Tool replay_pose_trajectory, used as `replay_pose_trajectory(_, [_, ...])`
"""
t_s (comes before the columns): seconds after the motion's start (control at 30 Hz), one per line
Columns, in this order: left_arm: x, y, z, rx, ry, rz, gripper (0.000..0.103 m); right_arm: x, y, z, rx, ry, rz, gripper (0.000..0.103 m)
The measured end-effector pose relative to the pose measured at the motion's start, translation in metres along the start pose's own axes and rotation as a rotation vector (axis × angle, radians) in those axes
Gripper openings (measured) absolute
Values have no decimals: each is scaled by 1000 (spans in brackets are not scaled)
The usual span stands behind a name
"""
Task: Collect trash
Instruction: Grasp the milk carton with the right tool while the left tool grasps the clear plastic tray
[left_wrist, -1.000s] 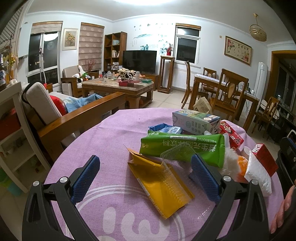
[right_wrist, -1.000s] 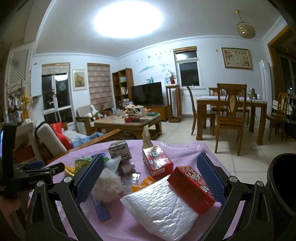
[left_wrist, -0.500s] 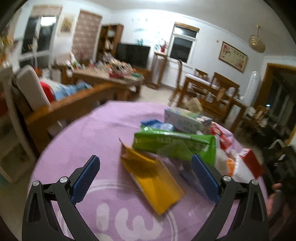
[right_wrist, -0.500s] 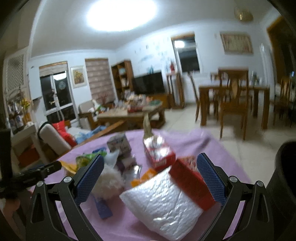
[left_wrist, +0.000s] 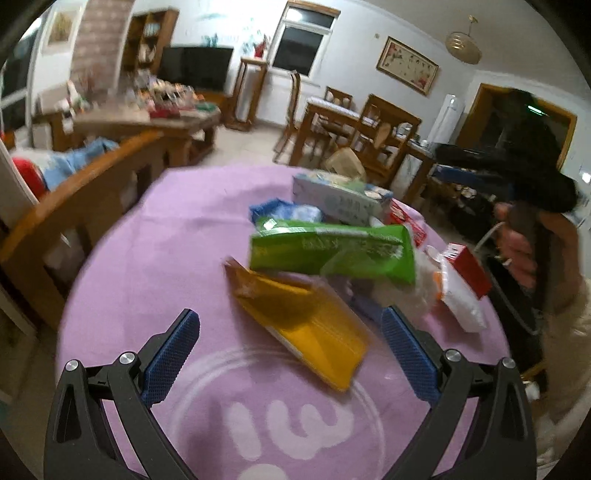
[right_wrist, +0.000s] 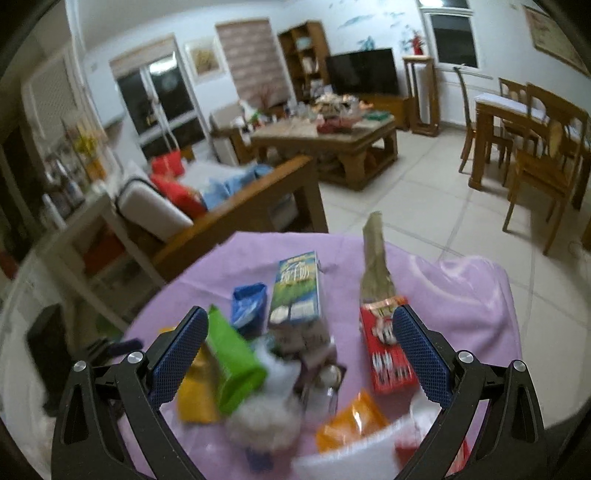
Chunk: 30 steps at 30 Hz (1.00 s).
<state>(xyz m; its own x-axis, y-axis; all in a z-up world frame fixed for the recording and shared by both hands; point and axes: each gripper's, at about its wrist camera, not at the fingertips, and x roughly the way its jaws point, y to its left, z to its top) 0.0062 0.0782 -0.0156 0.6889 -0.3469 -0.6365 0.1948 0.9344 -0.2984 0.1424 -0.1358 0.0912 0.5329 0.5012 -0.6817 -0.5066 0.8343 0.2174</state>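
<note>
**Living room, lights on, dark outside**

White walls (left_wrist: 351, 44) all round, pale floor tiles (right_wrist: 424, 206) underfoot. A black television (right_wrist: 364, 72) sits against the far wall beside a tall wooden bookshelf (right_wrist: 304, 59). The wooden coffee table (right_wrist: 332, 140) is cluttered. Off right stand a wooden dining table (right_wrist: 517, 110) and chairs (right_wrist: 543, 162). Framed picture (left_wrist: 407, 64) up high, ceiling lamp (left_wrist: 463, 42) nearby. The windows (left_wrist: 304, 20) show black.

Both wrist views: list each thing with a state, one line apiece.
left gripper: open, empty
right gripper: open, empty
yellow pouch: torn open, lying flat
green bag: lying atop the pile
milk carton: lying on its side
red box: lying flat
</note>
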Motion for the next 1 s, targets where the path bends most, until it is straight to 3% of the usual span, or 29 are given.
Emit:
replay_pose_trajectory(0.1, [5, -7, -4, -18, 27, -22, 98, 36, -1, 12, 19, 109, 21, 89])
replay_pose_trajectory(0.23, [7, -23, -5, -22, 18, -55, 98, 70, 6, 19, -22, 205, -46, 70])
replay_pose_trajectory(0.37, [18, -37, -4, -32, 38, -51, 97, 97, 13, 15, -80, 285, -72, 66])
replay_pose_trajectory(0.43, [22, -39, -3, -58, 39, -66, 92, 105, 15, 12, -107, 302, -91, 58])
replay_pose_trajectory(0.47, [23, -39, -3, -72, 37, -74, 82, 106, 16, 10, -122, 302, -104, 54])
replay_pose_trajectory(0.5, [26, -39, -3, -88, 45, -72, 65, 106, 17, 7, -130, 297, -111, 52])
replay_pose_trajectory(0.7, [48, -33, -10, -155, 105, -28, 18, 87, 4, 2, -95, 220, -62, 50])
replay_pose_trajectory(0.87, [39, -31, -16, -168, 80, -25, 8, 29, -17, -11, 7, 86, 62, 50])
replay_pose_trajectory(1.0, [23, -31, -20, -176, 43, -51, 7, -32, -36, -36, 111, -53, 200, 50])
